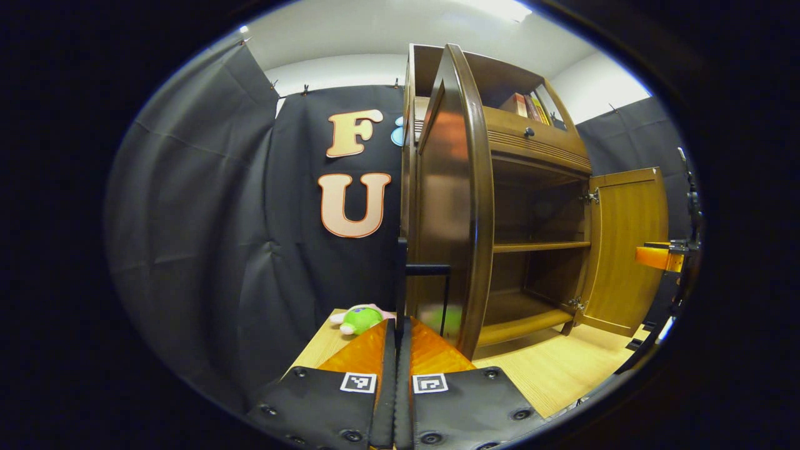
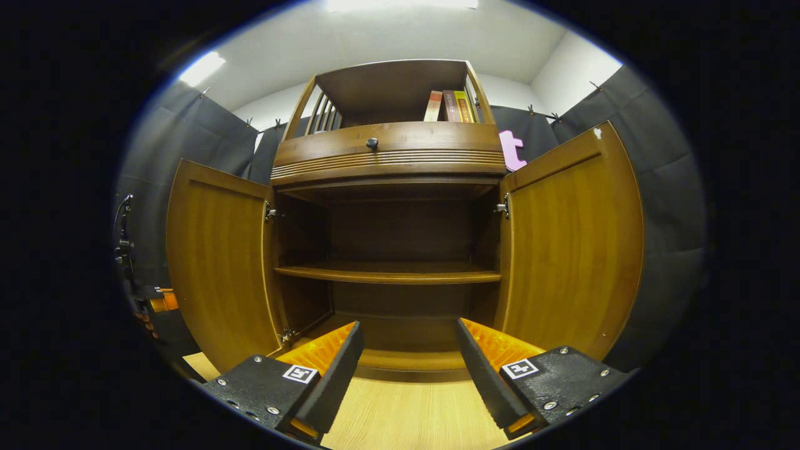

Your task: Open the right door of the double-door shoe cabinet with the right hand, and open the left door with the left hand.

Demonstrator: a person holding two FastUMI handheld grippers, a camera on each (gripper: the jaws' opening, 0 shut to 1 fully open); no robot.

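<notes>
The brown wooden shoe cabinet (image 2: 387,156) has both doors swung wide, baring an empty shelf (image 2: 387,274). In the left gripper view the left door (image 1: 453,206) stands edge-on just ahead. Its dark bar handle (image 1: 428,270) rises from between the fingers of my left gripper (image 1: 400,325), which is shut on it. The right door (image 1: 625,250) hangs open at the far side. In the right gripper view my right gripper (image 2: 407,328) is open, holds nothing, and faces the cabinet's inside between the left door (image 2: 219,262) and the right door (image 2: 575,244).
A green plush toy (image 1: 362,319) lies on the pale wooden floor (image 2: 406,412) beside the cabinet's left side. Books (image 2: 450,106) stand on the top shelf above a drawer with a dark knob (image 2: 372,143). Black cloth walls close in on both sides.
</notes>
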